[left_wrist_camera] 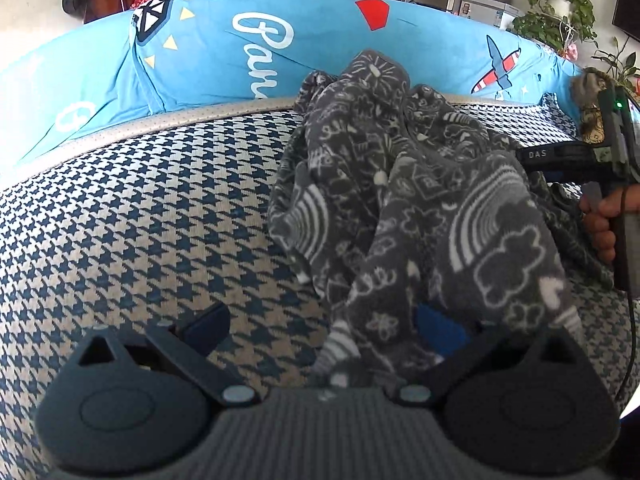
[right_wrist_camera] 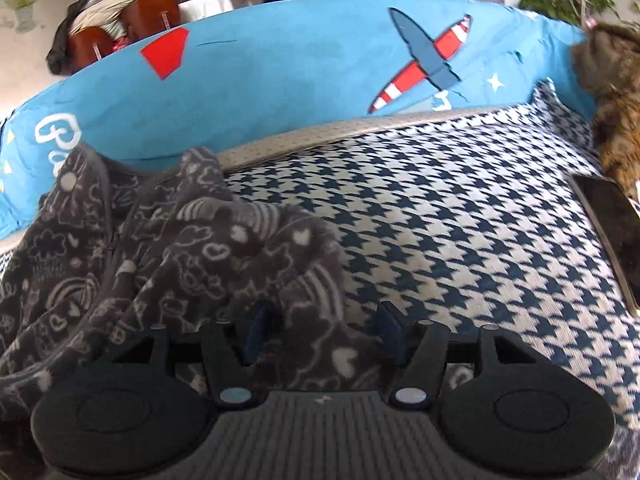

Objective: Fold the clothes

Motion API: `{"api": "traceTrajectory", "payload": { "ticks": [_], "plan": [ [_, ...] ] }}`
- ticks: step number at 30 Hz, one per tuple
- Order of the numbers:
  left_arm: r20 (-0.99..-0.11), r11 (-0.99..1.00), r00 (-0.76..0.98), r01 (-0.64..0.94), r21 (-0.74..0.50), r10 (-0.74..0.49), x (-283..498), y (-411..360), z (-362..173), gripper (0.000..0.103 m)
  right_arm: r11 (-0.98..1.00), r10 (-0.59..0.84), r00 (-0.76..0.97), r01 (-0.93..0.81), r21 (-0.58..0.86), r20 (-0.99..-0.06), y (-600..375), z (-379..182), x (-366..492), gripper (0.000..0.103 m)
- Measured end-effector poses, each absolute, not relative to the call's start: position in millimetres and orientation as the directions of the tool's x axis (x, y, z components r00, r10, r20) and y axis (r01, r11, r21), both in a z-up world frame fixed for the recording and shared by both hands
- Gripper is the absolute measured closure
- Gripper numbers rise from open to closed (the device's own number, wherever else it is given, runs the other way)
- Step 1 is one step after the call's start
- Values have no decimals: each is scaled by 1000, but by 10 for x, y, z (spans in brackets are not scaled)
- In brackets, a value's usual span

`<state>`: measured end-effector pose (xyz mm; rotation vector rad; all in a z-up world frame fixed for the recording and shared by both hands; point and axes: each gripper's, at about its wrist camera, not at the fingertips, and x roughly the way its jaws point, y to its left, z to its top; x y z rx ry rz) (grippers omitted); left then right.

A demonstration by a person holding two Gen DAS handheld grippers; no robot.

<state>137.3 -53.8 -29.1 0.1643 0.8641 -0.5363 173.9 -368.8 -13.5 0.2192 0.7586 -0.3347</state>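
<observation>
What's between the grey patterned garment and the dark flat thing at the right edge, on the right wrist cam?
Only bare houndstooth cover lies between the grey garment and the dark flat object, in the right wrist view.

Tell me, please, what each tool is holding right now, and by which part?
Neither holds anything. Both stand open with the grey patterned fleece garment lying between the fingers: the left tool at a bunched fold, the right tool at its near edge.
</observation>
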Motion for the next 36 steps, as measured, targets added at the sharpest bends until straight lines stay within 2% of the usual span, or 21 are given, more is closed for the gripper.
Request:
{"api": "traceTrajectory", "payload": {
  "ticks": [1,3,6,9,18,25,30,33,36],
  "plan": [
    [-760,856,526,512,-76,-382,1377,-539,-298,0,927,-214,679,367,72,-702,-3670,-144,1758,53],
    [-762,856,523,511,-78,-382,1383,-542,-309,0,936,-199,689,343,72,-697,-3633,-144,1779,73],
    [-763,855,521,513,-79,-383,1383,-549,-320,0,941,-198,698,332,66,-689,-3572,-135,1798,87],
    [-762,854,520,514,-82,-386,1384,-556,-324,0,930,-251,709,365,37,-659,-3534,-68,1797,92],
    [-740,843,530,529,-95,-415,1381,-569,-278,0,831,-504,701,553,-62,-505,-3508,221,1765,94],
    [-707,842,533,512,-168,-465,1460,-447,-165,0,720,-642,618,689,-80,-454,-3547,317,1826,95],
    [-693,855,548,478,-199,-468,1527,-349,-118,0,692,-657,579,717,-81,-484,-3594,353,1802,94],
    [-694,876,570,442,-193,-440,1565,-296,-128,0,687,-683,588,718,-111,-433,-3492,465,1779,90],
    [-702,897,587,406,-175,-403,1599,-263,-155,0,750,-615,663,659,-58,-427,-3375,575,1774,89]
  ]
}}
